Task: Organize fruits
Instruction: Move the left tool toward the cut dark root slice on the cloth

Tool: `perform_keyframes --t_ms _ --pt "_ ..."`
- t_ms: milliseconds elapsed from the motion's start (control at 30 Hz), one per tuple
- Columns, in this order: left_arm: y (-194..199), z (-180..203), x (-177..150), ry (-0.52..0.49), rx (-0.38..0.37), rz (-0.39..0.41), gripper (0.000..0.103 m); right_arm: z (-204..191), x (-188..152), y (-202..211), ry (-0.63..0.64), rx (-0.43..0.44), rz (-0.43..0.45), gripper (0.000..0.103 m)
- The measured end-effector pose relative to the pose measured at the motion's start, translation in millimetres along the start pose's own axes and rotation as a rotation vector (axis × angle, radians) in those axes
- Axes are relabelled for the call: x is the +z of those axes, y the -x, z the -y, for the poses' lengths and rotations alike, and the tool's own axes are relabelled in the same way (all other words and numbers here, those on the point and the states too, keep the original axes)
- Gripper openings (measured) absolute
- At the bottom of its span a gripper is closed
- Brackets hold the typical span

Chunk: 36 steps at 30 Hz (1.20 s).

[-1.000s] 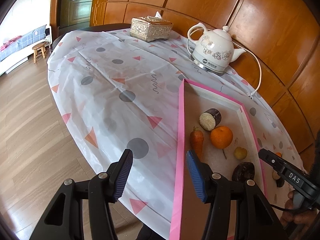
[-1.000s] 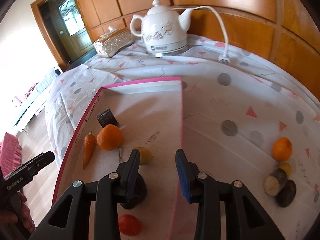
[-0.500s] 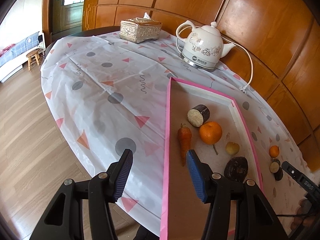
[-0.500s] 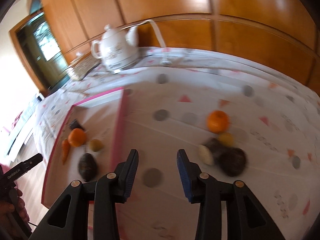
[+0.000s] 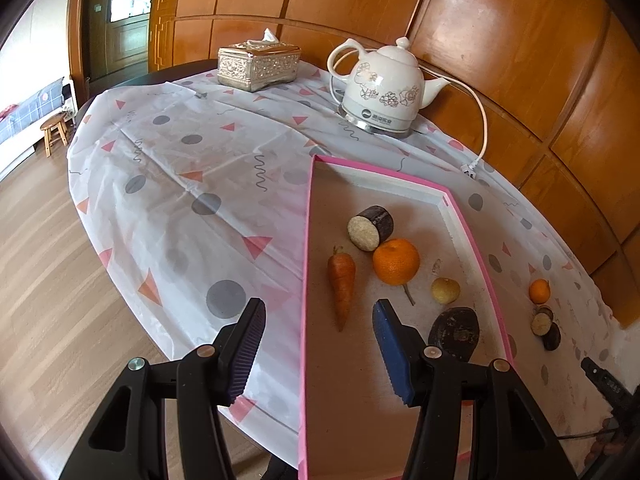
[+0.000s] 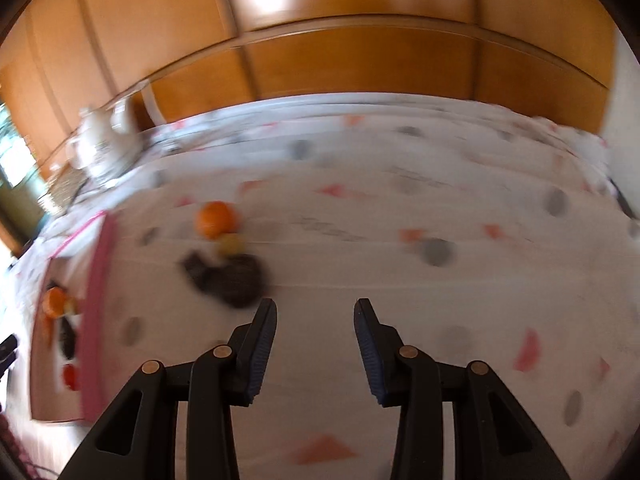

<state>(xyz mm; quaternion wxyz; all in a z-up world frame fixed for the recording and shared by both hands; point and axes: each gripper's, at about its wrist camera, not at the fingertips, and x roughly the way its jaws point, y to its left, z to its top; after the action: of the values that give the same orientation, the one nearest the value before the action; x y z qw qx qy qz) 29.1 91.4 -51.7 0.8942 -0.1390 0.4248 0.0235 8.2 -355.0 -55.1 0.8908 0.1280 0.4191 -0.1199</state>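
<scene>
The fruits are lying in two lots. Inside the pink-edged tray (image 5: 476, 256) I am seeing a carrot (image 5: 342, 280), a large orange (image 5: 396, 261) touching a cut purple yam piece (image 5: 370, 227), a small yellowish fruit (image 5: 445, 290) and a dark round fruit (image 5: 454, 333) near the tray's right rim. Out on the tablecloth (image 5: 192, 184), well apart from the tray, a small orange (image 6: 216, 219) is sitting against a little yellow fruit (image 6: 231, 244), with a dark blurred cluster (image 6: 228, 276) just below them; I cannot tell what the dark pieces are in that smeared view.

My left gripper (image 5: 318, 344) is hovering over the tray's near left edge with its jaws standing partly open and nothing between them; the carrot's tip is lying just beyond my right pad. My right gripper (image 6: 315, 344) is hanging above bare cloth just right of the dark cluster, jaws a little apart and gripping nothing.

Farther back, a white floral kettle (image 5: 384, 92) is standing on its base with its cord trailing across the cloth, and a silver tissue box (image 5: 258, 65) is sitting left of it, before a wood-panelled wall (image 5: 500, 40).
</scene>
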Motion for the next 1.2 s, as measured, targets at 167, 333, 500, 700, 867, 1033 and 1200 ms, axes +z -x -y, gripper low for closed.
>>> perform_keyframes --t_ms 167,333,500,700,867,1033,1200 --pt "1 12 0 -0.03 -0.015 -0.001 0.057 51 -9 0 -0.112 -0.152 -0.002 0.041" --pt "1 28 0 -0.068 -0.038 -0.006 0.057 99 -19 0 -0.232 -0.308 0.004 0.041" --pt "0 52 0 -0.13 -0.078 -0.015 0.057 130 -27 2 -0.303 -0.402 0.014 0.041" --pt "-3 90 0 -0.226 -0.138 -0.027 0.057 140 -34 -2 -0.326 -0.436 0.057 0.049" --pt "-10 126 -3 -0.308 -0.198 -0.055 0.057 140 -37 -3 -0.336 -0.431 0.075 0.053" --pt "-18 167 -6 -0.401 -0.275 -0.089 0.057 141 -37 -4 -0.339 -0.421 0.086 0.056" --pt "-31 204 -12 -0.469 -0.334 -0.128 0.057 140 -38 -5 -0.332 -0.411 0.088 0.061"
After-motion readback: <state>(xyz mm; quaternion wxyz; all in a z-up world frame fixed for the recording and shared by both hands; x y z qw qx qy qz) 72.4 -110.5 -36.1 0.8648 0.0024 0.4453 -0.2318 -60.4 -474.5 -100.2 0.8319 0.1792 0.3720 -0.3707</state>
